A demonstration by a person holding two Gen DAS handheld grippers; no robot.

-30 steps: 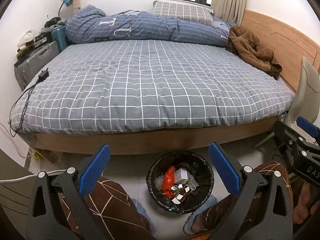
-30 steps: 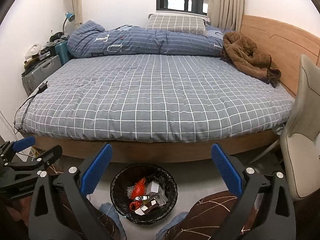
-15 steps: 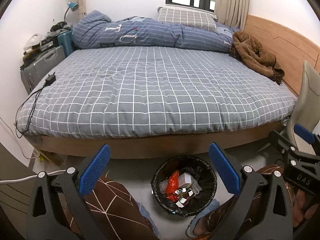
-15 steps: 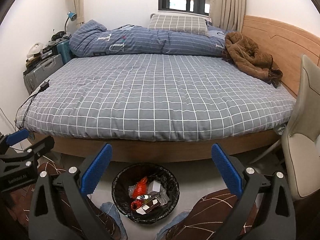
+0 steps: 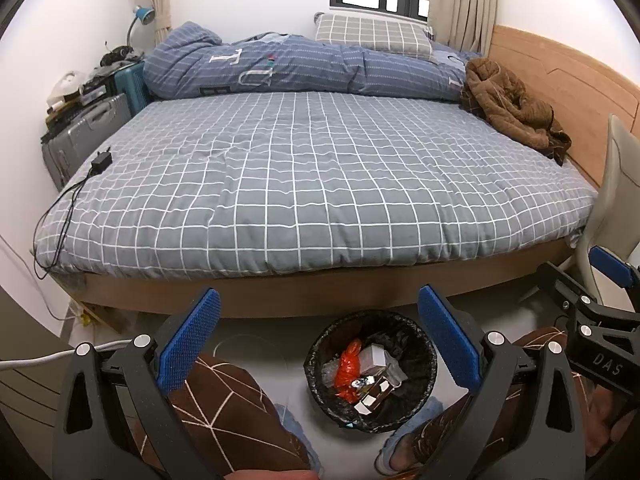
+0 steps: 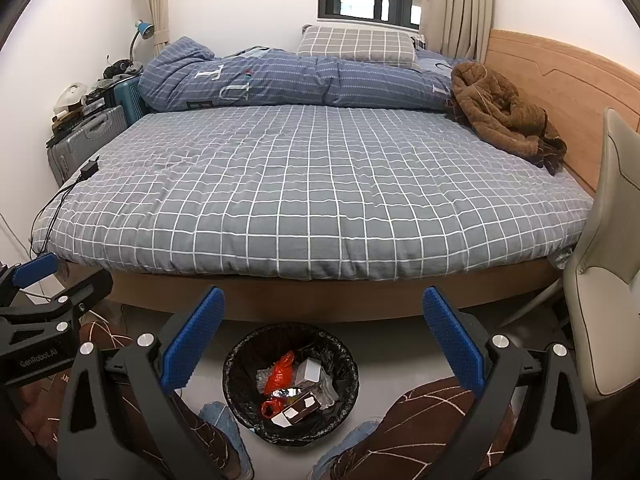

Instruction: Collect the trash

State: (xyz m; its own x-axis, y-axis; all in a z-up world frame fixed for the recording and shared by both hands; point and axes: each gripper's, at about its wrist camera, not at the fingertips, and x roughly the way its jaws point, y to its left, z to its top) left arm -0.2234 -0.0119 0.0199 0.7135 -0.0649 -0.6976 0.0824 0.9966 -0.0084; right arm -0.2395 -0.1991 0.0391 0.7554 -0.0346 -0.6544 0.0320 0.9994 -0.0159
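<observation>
While the round black-lined trash bin on the floor by the bed's near edge already holds wrappers and boxes, both the left gripper and right gripper hang spread and empty, with seemingly nothing left to collect.

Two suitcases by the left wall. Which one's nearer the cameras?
The silver-grey suitcase. It stands closer along the bed's left side, level with the black charger on the cover; the teal suitcase sits behind it, beside the rolled blue duvet.
</observation>
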